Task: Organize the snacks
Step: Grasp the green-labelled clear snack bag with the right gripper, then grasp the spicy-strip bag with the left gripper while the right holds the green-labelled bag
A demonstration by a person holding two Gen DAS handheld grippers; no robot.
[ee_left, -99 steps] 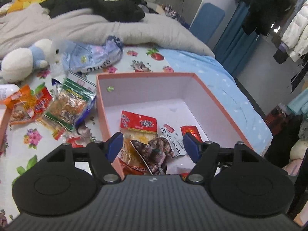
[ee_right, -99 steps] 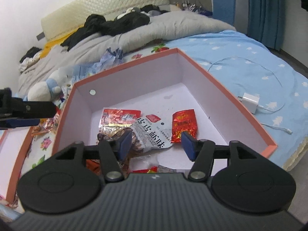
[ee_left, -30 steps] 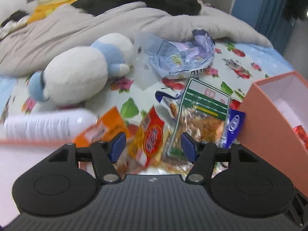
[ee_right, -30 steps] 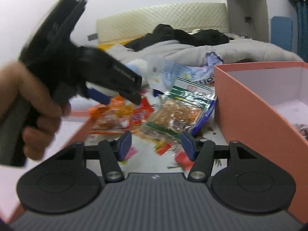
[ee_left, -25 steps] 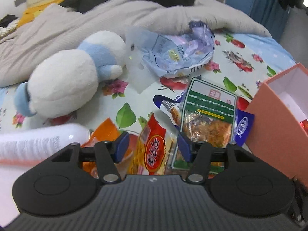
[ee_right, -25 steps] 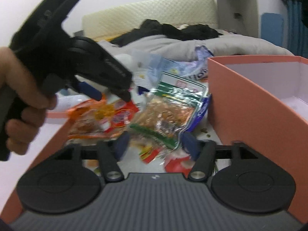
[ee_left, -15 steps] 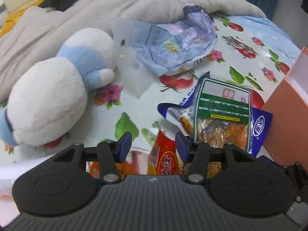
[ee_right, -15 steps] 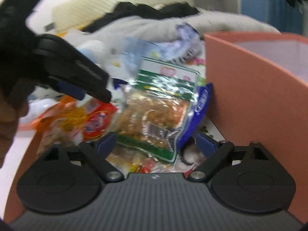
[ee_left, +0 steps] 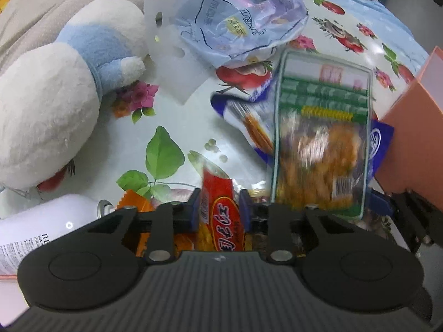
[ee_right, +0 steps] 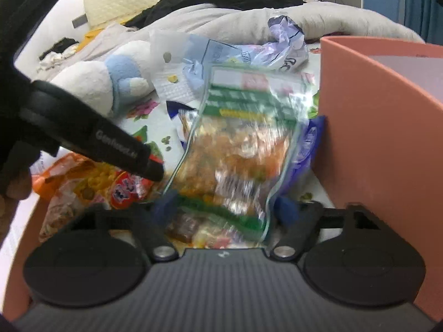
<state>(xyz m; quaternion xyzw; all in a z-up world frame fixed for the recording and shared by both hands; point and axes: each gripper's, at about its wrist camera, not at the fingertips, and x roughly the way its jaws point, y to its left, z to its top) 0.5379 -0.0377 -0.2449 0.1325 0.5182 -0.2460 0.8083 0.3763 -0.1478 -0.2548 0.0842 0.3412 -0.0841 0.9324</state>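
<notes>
Loose snacks lie on a floral sheet beside an orange box. My left gripper points steeply down, its jaws closing, and both pads touch the sides of a red snack packet. My right gripper is also closing, pads against the lower end of a clear green-labelled snack bag. That bag looks blurred in the left wrist view. It lies over a blue packet. The left gripper's finger reaches in from the left, over an orange packet.
A white and blue plush toy and a white bottle lie at the left. A crumpled pale blue bag sits behind the snacks. The orange box wall stands close on the right. Another orange rim runs along the near left.
Both grippers came forward and down onto the snack pile. The left jaws narrowed around the red packet. The right jaws spread wide, then narrowed on the green-labelled bag, which now looks raised.
</notes>
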